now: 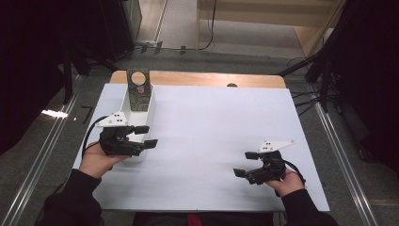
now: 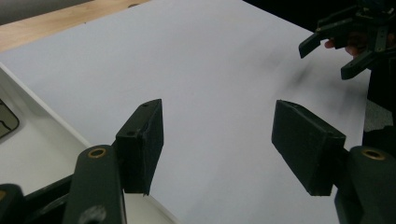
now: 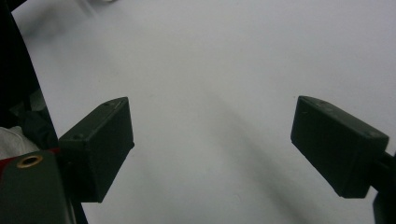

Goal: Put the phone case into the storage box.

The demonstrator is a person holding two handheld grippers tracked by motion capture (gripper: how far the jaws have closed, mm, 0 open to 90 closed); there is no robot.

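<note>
- Left hand-held gripper (image 1: 147, 136): jaws spread, empty, poised just beside the white tray (image 1: 141, 106), apparently to work on it.
- The tray sits at the tabletop's (image 1: 211, 132) left edge, a dark patterned card (image 1: 138, 92) leaning in it.
- Right hand-held gripper (image 1: 244, 163): spread, empty, well apart.
- The left gripper view adds the tray's rim (image 2: 42, 112) close beside its jaw.

The high view looks down from above; both gripper views skim close over the shared white sheet (image 1: 211, 136) (table cover).
</note>
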